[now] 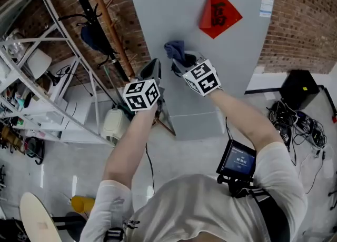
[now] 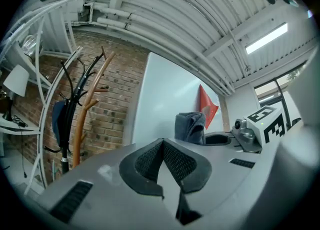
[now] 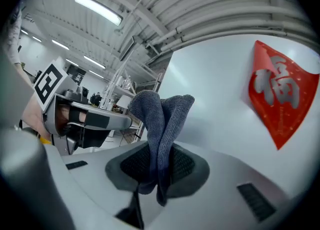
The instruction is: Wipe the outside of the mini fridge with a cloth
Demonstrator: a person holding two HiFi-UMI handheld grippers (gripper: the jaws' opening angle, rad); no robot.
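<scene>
Wiping seems in hand: the right tool (image 3: 152, 171) is clamped on the blue-grey cloth (image 3: 161, 119), held at the grey fridge (image 1: 237, 62) door. The left tool (image 2: 162, 166), closed and empty, hangs at the cloth's 8 o'clock. Next comes a steady sweep across the door. The red sign (image 1: 218, 10) at 1 o'clock bears 福. The label (image 1: 267, 0) is unreadable.

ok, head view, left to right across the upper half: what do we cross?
metal rack → coat stand → left gripper → cloth → red paper diamond → label sticker
</scene>
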